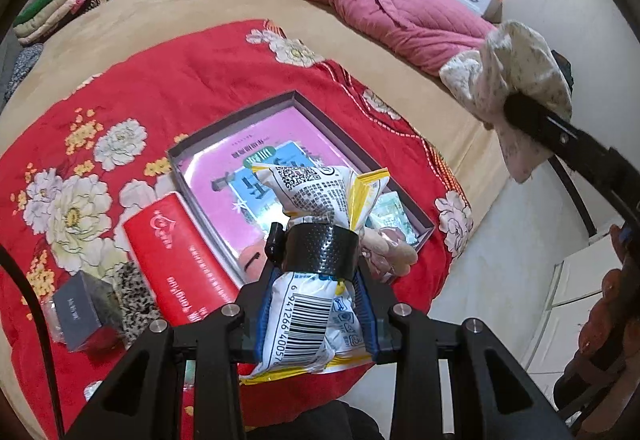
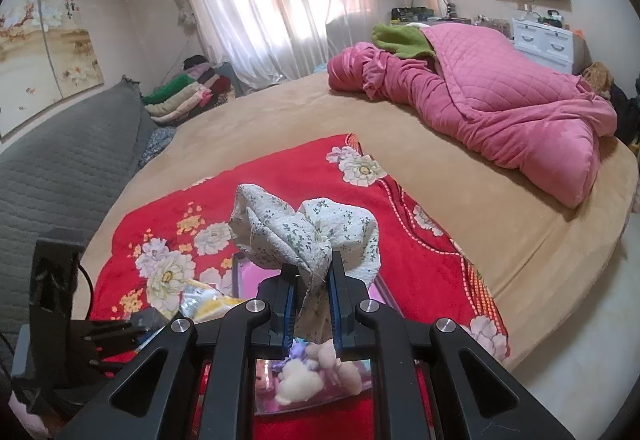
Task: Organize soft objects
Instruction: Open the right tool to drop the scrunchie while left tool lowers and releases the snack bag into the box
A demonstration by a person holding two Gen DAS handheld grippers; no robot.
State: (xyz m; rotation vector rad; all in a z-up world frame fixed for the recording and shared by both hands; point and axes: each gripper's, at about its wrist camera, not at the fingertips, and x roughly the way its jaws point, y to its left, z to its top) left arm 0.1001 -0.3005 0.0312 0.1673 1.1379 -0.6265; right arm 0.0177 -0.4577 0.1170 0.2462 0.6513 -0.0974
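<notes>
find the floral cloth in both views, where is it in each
Left wrist view: floral cloth at the right edge, bunched in the right tongs, above the bed's edge.
Right wrist view: floral cloth at centre, pinched between the right tongs.
Shared landmark: the red flowered blanket under the open box.

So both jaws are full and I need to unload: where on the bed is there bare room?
Freest is the tan sheet between the red floral blanket and the pink quilt. The blanket's far part, beyond the open box, is bare too. Crowded: the box itself, and the near-left corner with the red packet, grey box and speckled item.
</notes>
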